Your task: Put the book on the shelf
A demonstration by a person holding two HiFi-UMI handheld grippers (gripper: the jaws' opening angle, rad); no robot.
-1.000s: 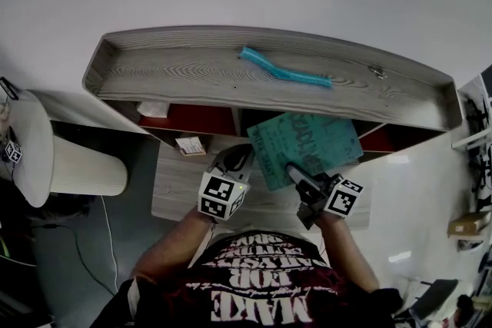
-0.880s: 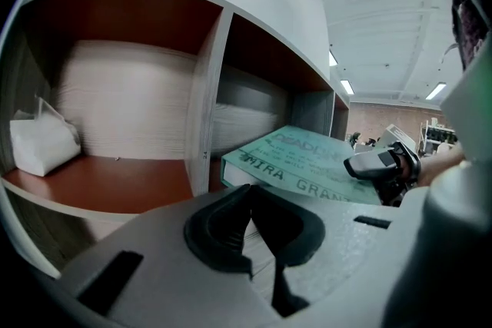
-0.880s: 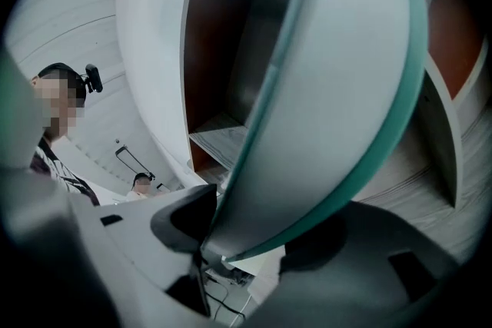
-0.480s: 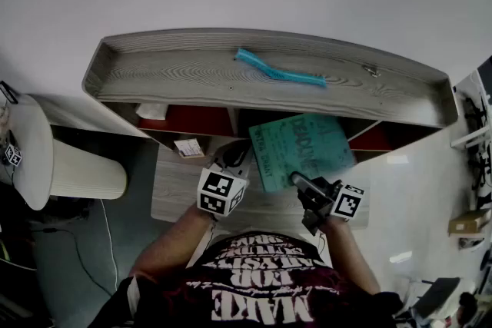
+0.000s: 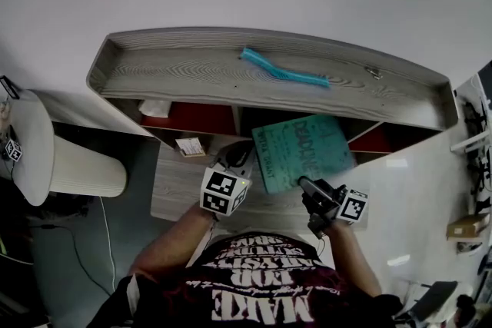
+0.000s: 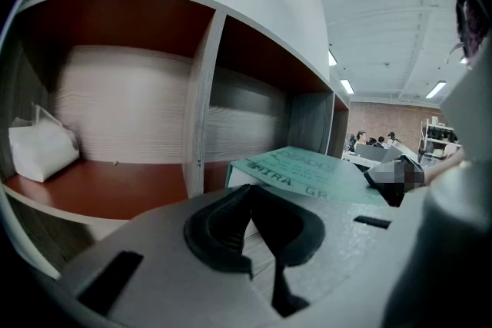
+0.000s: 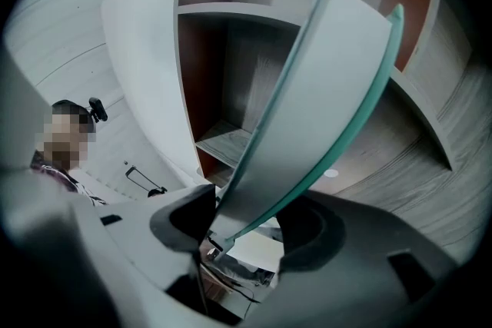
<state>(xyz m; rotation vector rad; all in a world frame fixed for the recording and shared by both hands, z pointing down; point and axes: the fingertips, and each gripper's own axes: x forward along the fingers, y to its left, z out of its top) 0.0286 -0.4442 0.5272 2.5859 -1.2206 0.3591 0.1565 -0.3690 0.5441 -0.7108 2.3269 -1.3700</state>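
Note:
A teal book (image 5: 304,146) is tilted in front of the wooden shelf unit (image 5: 192,77), its far edge at the mouth of the middle-right compartment. My right gripper (image 5: 306,184) is shut on the book's near corner. In the right gripper view the book (image 7: 323,88) rises edge-on between the pads of that gripper (image 7: 246,226), whose jaws have just been closing a little on it. My left gripper (image 5: 237,156) hovers just left of the book, its pads together and holding nothing. In the left gripper view the book (image 6: 307,169) lies to the right, beyond my left gripper (image 6: 252,200).
A teal strip (image 5: 284,73) and a small metal piece (image 5: 377,73) lie on top of the shelf. A white bag (image 6: 38,150) sits in the left compartment. A small card (image 5: 190,146) lies on the lower board. A white cylinder (image 5: 69,165) stands to the left.
The right gripper has shifted a little right and toward me, and the book has turned slightly with it. The left gripper has stayed in place.

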